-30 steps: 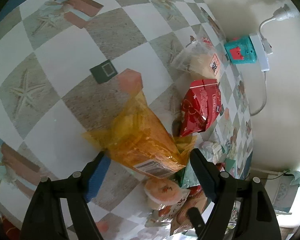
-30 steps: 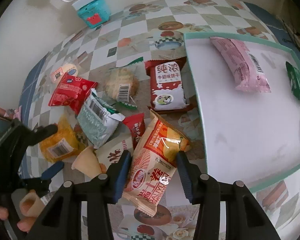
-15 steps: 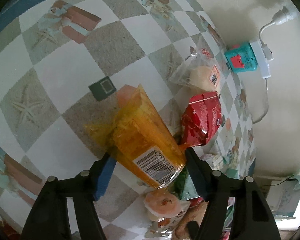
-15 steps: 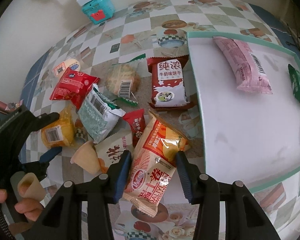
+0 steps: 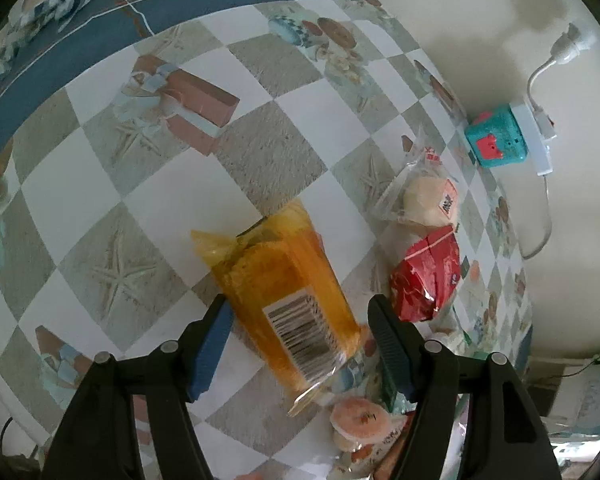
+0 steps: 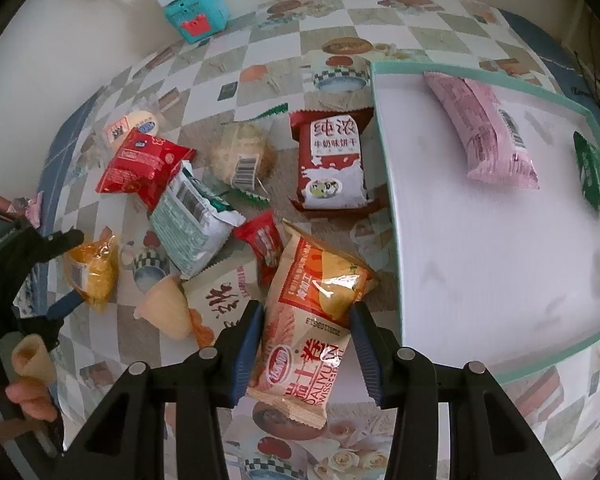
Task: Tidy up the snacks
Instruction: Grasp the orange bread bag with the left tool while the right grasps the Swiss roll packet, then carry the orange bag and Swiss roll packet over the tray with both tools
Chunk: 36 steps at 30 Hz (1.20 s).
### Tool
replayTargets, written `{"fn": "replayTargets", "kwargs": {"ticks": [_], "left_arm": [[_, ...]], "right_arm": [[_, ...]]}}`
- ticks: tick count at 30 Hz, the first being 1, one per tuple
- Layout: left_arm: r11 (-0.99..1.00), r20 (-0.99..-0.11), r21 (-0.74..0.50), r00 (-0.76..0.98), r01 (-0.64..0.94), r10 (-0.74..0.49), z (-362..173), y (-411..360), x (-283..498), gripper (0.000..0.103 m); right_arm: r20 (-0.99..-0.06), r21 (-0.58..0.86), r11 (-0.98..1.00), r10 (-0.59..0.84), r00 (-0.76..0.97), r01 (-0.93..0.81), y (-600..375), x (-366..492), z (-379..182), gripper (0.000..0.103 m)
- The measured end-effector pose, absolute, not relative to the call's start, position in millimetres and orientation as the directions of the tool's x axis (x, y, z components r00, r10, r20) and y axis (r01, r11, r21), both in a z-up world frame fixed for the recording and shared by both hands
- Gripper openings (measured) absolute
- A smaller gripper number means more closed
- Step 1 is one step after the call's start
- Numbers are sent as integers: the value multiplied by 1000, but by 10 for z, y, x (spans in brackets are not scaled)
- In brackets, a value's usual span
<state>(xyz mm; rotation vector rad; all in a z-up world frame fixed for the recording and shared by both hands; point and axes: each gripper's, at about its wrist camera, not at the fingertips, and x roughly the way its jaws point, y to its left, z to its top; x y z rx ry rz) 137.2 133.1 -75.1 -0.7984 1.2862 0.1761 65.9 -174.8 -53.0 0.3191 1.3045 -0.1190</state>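
Note:
My left gripper (image 5: 300,320) is open around a yellow-orange snack pack (image 5: 288,296) with a barcode, lying on the checkered tablecloth; the same pack shows at the left of the right wrist view (image 6: 90,272). My right gripper (image 6: 306,324) is open around an orange-and-white Swiss roll pack (image 6: 312,316) lying on the cloth. A white tray with a green rim (image 6: 392,216) on the right holds a pink pack (image 6: 482,132) and a green pack (image 6: 594,172).
Several loose snacks lie between the grippers: a red pack (image 6: 142,164), a green-white pack (image 6: 192,224), a round cake (image 6: 242,158), a brown milk-biscuit pack (image 6: 330,164), a jelly cup (image 6: 166,308). A teal box (image 6: 196,12) and power strip stand by the wall.
My left gripper has closed in on the yellow pack, which now lies deeper between the fingers. My right gripper has edged forward around the Swiss roll pack.

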Motion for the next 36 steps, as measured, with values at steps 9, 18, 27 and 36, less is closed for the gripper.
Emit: {"fn": "replayTargets", "kwargs": {"ticks": [9, 18, 27, 36], "left_arm": [[761, -922, -380, 281, -525, -267, -861, 1206, 1513, 47], [806, -923, -367, 288, -464, -254, -715, 1134, 1421, 41], [831, -909, -367, 353, -418, -224, -351, 1105, 1337, 41], [865, -877, -357, 446, -351, -181, 118, 977, 1217, 41]], "right_arm": [[-963, 164, 952, 97, 253, 259, -1751, 690, -597, 47], [-954, 190, 948, 118, 274, 254, -1799, 647, -571, 39], [-933, 237, 938, 147, 328, 255, -1913, 578, -379, 37], [-883, 251, 940, 126, 453, 229, -1974, 447, 133, 37]]}}
